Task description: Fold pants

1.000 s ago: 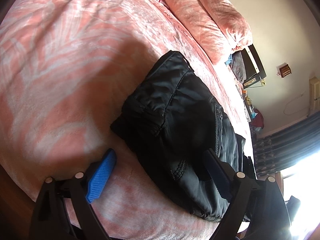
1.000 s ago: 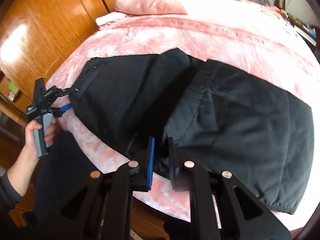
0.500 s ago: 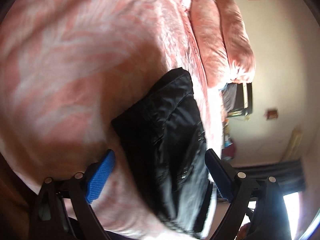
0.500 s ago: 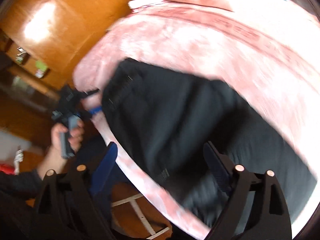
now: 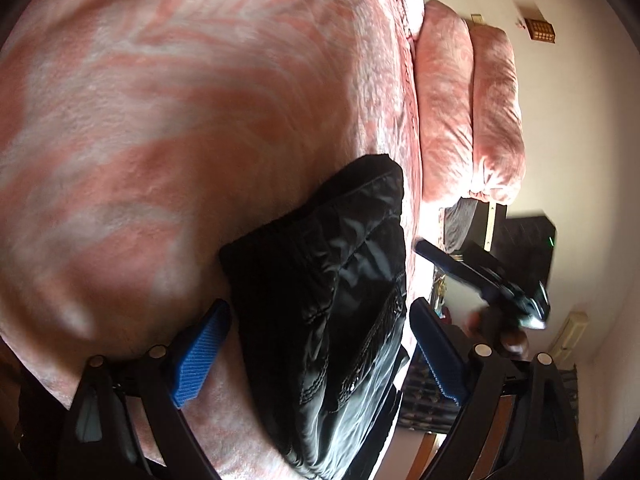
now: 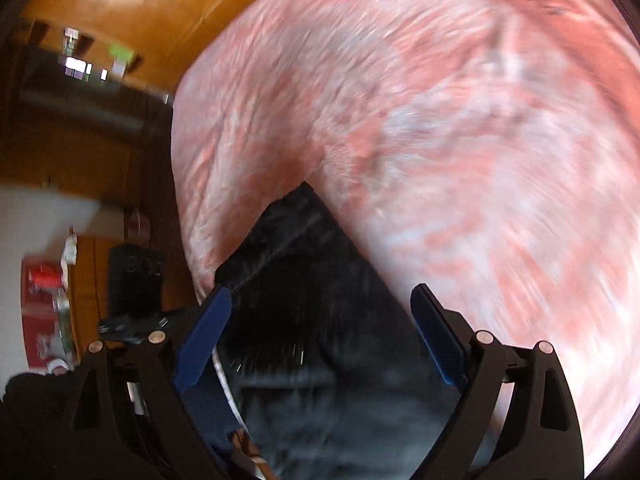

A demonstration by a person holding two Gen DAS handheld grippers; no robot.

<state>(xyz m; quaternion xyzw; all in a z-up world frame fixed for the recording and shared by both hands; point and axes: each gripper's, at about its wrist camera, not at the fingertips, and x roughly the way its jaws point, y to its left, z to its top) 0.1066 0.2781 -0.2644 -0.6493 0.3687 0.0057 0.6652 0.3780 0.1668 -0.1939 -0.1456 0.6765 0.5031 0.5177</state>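
Looking at black pants (image 5: 332,312) lying in a folded bundle at the near edge of the pink bedspread (image 5: 160,120), partly hanging toward the drop. Left gripper (image 5: 320,356) hovering wide open with the bundle between its jaws, not pinching anything. Right gripper (image 6: 320,336) also gaping wide over the same dark cloth, nothing clamped, view badly smeared. Worrying about slick fabric sliding off the bed, or grabbing only the top layer and dragging the fold apart. Also risking both grippers bumping, crowding one corner.
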